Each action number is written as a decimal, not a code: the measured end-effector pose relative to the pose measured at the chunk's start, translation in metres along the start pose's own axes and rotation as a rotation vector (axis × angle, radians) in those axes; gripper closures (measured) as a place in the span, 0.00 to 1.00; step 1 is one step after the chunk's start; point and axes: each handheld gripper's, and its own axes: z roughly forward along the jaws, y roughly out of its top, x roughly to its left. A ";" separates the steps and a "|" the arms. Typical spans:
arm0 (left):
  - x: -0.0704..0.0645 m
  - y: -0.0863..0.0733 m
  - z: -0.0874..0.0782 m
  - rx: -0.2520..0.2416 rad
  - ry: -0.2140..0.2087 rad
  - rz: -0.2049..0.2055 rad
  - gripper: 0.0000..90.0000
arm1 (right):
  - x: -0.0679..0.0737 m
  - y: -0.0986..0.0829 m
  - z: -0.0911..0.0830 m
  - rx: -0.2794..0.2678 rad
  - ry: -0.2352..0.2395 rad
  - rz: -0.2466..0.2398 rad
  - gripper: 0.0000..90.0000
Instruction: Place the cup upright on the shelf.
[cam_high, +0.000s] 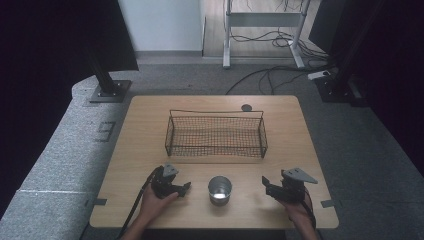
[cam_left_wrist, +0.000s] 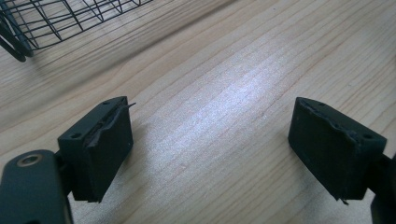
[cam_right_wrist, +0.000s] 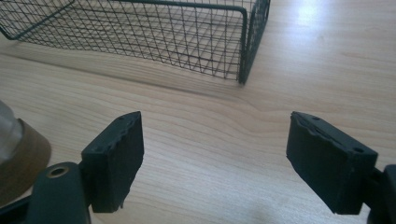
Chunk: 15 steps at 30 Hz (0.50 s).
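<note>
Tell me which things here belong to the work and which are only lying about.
In the work: cup, wire basket, left gripper, right gripper, both open.
Lying about: round grey disc on the table, floor cables.

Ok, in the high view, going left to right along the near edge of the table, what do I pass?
Left tool, held open → metal cup, standing upright between the two → right tool, also open. All three sit on the wooden table, nearer than the wire basket.
</note>
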 end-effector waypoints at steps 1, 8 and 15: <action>0.000 0.000 0.000 0.000 0.000 0.000 0.15 | 0.002 0.000 0.000 -0.004 0.004 0.000 0.21; 0.000 0.000 0.000 0.001 0.000 0.001 0.15 | 0.010 0.003 -0.003 -0.017 0.031 -0.010 0.22; 0.000 0.000 0.000 0.000 0.000 0.000 0.15 | 0.018 0.005 -0.006 -0.029 0.061 -0.019 0.22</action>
